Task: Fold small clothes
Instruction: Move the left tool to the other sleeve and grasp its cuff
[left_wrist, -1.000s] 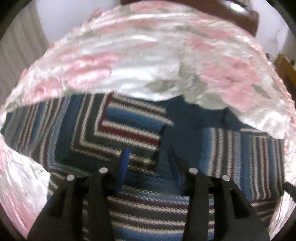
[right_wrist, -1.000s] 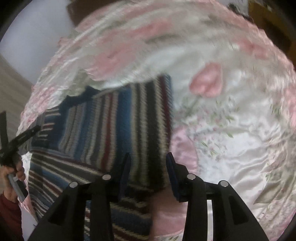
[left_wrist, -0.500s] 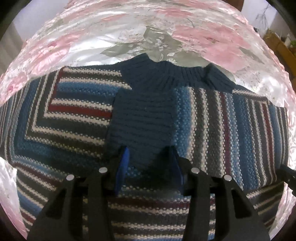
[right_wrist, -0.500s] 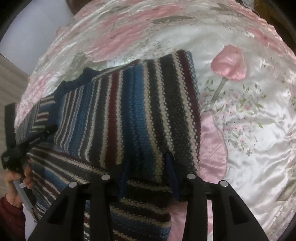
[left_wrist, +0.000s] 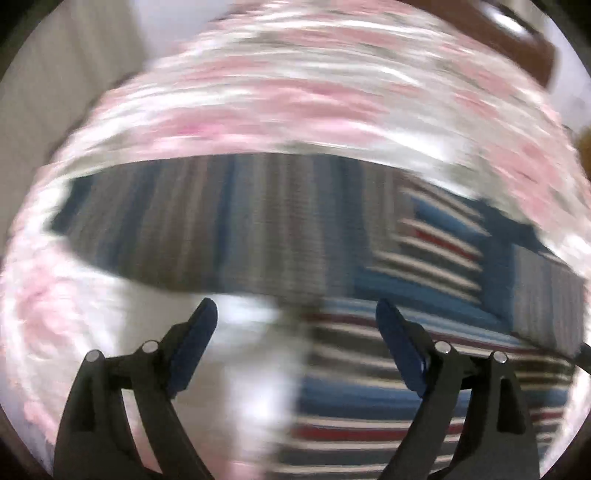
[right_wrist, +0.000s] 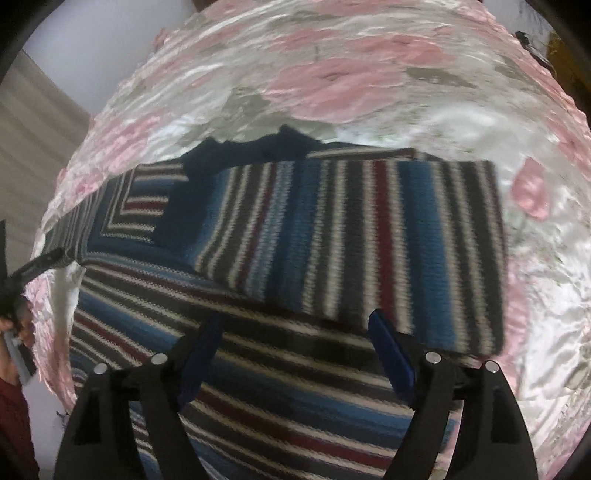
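Striped sweater (right_wrist: 332, 236) spread on floral bed (right_wrist: 369, 74), sleeves folded across, left tool (left_wrist: 295, 317) and right tool (right_wrist: 295, 325) released, held above sweater

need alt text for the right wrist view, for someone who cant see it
A striped knit sweater in blue, grey, white and dark red lies on a pink floral satin bedspread, its sleeve folded across the body. The right gripper hovers over it with jaws open and empty; the left gripper shows at the left edge.
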